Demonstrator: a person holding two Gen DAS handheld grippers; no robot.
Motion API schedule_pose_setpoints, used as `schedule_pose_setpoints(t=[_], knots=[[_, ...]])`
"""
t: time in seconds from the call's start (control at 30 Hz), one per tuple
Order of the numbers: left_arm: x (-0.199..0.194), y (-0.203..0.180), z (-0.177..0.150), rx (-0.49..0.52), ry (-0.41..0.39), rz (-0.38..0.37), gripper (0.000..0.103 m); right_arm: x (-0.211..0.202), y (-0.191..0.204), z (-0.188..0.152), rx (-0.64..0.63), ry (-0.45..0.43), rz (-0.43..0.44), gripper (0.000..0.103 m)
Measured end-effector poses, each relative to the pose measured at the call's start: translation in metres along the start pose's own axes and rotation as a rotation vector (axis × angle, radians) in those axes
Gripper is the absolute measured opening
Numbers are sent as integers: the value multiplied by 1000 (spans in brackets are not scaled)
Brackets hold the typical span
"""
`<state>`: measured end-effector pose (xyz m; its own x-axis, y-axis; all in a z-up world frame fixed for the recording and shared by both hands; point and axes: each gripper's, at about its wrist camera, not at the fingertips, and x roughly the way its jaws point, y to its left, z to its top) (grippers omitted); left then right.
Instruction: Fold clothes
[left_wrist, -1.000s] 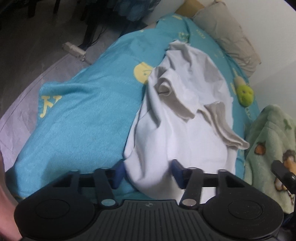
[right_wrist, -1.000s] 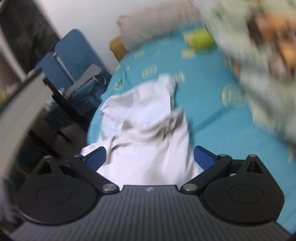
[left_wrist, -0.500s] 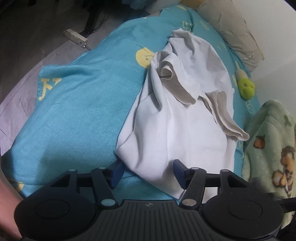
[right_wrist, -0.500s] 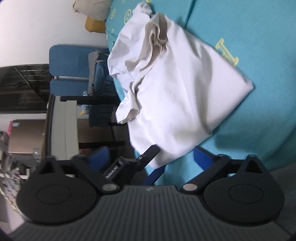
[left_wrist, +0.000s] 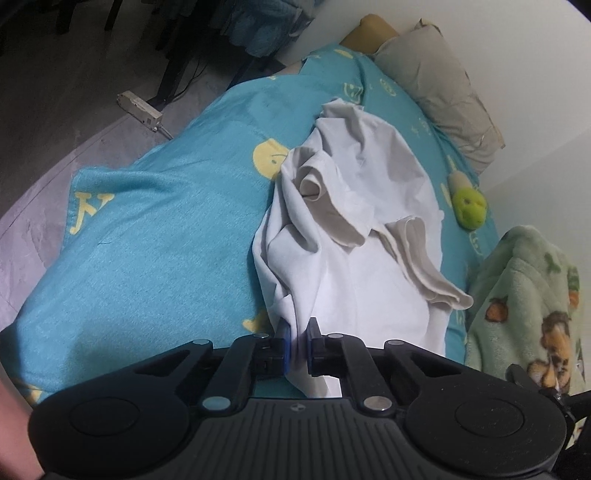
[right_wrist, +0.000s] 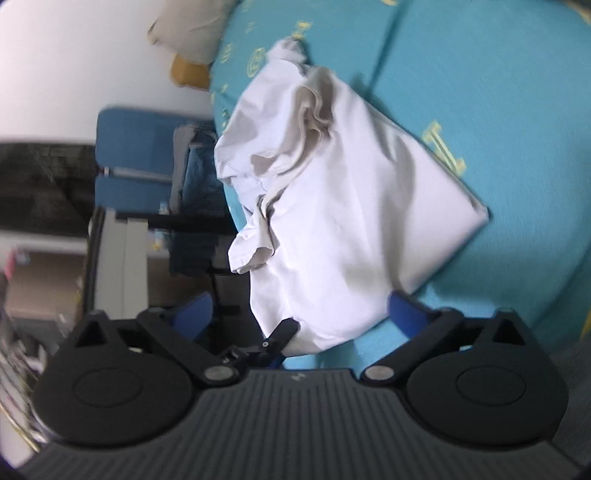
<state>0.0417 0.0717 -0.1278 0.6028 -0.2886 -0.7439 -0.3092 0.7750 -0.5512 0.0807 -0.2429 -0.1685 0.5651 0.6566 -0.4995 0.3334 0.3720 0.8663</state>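
Note:
A crumpled white T-shirt (left_wrist: 354, 258) lies on a teal bedspread (left_wrist: 166, 229), sleeves bunched on top. My left gripper (left_wrist: 298, 345) is shut on the shirt's near hem edge. In the right wrist view the same shirt (right_wrist: 354, 206) lies on the bedspread (right_wrist: 498, 110). My right gripper (right_wrist: 299, 315) is open and wide, hovering over the shirt's lower edge, with nothing held. The left gripper's black finger (right_wrist: 279, 334) shows at the shirt's bottom corner there.
A grey pillow (left_wrist: 439, 85) and a green plush toy (left_wrist: 469, 203) lie at the bed's head. A green fleece blanket (left_wrist: 524, 302) lies at the right. A power strip (left_wrist: 140, 110) is on the floor. A blue chair (right_wrist: 136, 158) stands beside the bed.
My left gripper closed on the shirt's hem; it was open around it before. The right gripper stayed open and shifted slightly over the shirt's lower edge.

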Motion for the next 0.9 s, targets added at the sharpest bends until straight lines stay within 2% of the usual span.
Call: schedule_pose_setpoints(t=[0.07,0.13,0.23,0.3,0.37,0.4,0.43,0.47,0.5,0.57,0.7,0.9], knots=[[-2,0,0,-4,-10,-13,8,5,-8,0,51,27,9,103],[-4,-1,1,-5,-22,-26,8,6,-22,-1,125,13,-10,103],[-9,-1,2,-10,-43,-50,8,4,-42,-1,213,-36,-51,103],[-12,-2,3,-10,-63,-66,7,1,-46,4,200,-108,-65,95],[-16,-4,3,-9,-85,-83,7,0,-45,9,178,-162,-79,64],[-18,-4,4,-9,-96,-92,7,0,-44,11,163,-184,-98,60],[-20,-4,4,-9,-106,-101,7,0,-43,13,146,-207,-120,41],[-22,-5,6,-8,-114,-112,7,0,-39,14,117,-229,-135,17],[-23,-7,7,-6,-120,-122,7,0,-35,15,83,-251,-148,13],[-29,-12,13,-4,-142,-141,7,-3,-23,18,28,-288,-127,9],[-51,-29,30,-8,-200,-186,6,-23,21,22,-100,-359,-43,8],[-103,-64,46,18,-257,-250,6,-68,91,21,-269,-407,13,8]])
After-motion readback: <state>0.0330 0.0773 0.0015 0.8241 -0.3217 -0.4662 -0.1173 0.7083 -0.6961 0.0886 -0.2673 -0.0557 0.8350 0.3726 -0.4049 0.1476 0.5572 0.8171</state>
